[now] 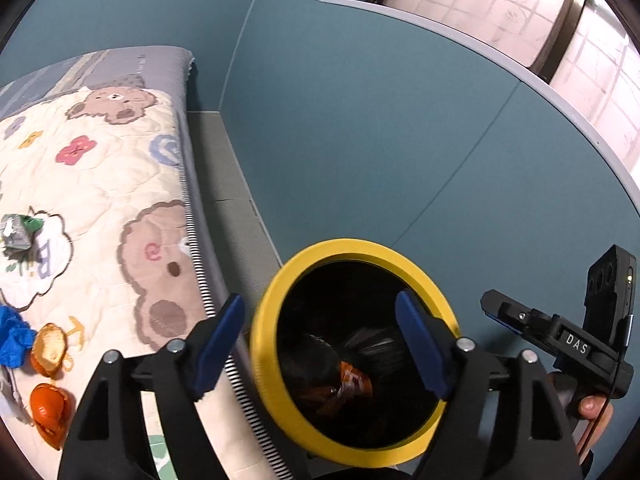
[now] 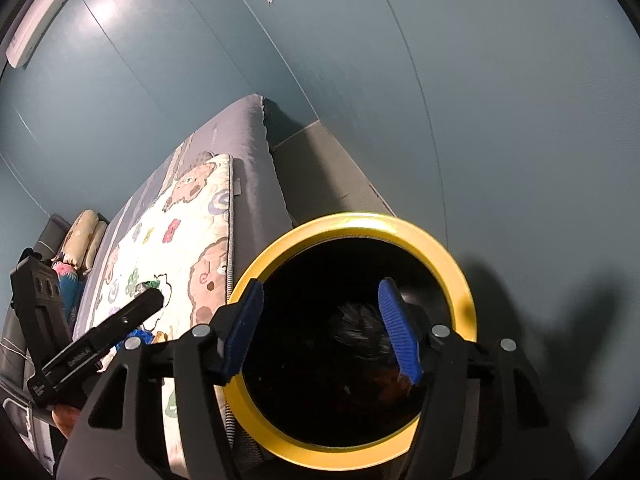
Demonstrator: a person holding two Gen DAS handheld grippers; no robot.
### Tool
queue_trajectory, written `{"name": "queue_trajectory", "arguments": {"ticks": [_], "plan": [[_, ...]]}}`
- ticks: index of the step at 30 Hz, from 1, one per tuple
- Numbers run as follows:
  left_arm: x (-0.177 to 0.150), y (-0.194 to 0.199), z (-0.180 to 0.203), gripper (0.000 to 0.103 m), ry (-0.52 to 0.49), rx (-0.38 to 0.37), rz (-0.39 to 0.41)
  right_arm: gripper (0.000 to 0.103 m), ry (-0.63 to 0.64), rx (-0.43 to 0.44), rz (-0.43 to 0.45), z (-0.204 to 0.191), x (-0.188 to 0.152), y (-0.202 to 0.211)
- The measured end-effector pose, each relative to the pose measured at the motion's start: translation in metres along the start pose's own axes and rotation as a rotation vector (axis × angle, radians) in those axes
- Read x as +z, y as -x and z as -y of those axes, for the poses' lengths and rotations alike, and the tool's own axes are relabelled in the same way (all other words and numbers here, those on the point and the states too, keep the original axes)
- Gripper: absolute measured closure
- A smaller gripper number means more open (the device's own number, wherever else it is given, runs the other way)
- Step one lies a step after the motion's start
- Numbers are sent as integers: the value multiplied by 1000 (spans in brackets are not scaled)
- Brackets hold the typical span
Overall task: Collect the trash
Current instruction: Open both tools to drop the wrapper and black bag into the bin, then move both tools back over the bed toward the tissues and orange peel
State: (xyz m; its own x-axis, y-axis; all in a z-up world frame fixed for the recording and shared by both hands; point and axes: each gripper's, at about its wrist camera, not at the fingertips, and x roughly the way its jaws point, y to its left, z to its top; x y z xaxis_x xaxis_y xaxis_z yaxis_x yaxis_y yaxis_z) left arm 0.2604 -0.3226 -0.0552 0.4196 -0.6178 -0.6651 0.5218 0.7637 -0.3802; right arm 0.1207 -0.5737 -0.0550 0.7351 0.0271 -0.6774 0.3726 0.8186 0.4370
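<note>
Teal floor [image 1: 400, 140], yellow-rimmed bin [image 1: 276, 308] beside mattress [image 1: 188, 68], bear quilt [image 1: 112, 184]

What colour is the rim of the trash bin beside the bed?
Yellow; the rim rings a black-lined bin, clearest in the right wrist view.

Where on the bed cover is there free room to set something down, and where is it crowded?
Free: the cover between the red flower print and the big bear print, up to the zipper edge. Crowded: the near left part, with the crumpled wrapper, blue wad and orange peels.
</note>
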Motion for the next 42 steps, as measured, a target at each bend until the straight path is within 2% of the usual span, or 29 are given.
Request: {"name": "queue_trajectory", "arguments": {"ticks": [7, 21, 29, 42], "plan": [[-1, 30, -31, 15, 29, 61, 42, 35, 16, 26, -26, -14, -8, -1], [1, 128, -99, 8, 73, 208, 179, 30, 141, 119, -43, -109, -20, 4], [-7, 171, -143, 8, 105, 301, 211, 30, 233, 168, -62, -167, -31, 3], [-34, 226, -239, 8, 238, 445, 226, 29, 346, 218, -131, -243, -58, -22]]}}
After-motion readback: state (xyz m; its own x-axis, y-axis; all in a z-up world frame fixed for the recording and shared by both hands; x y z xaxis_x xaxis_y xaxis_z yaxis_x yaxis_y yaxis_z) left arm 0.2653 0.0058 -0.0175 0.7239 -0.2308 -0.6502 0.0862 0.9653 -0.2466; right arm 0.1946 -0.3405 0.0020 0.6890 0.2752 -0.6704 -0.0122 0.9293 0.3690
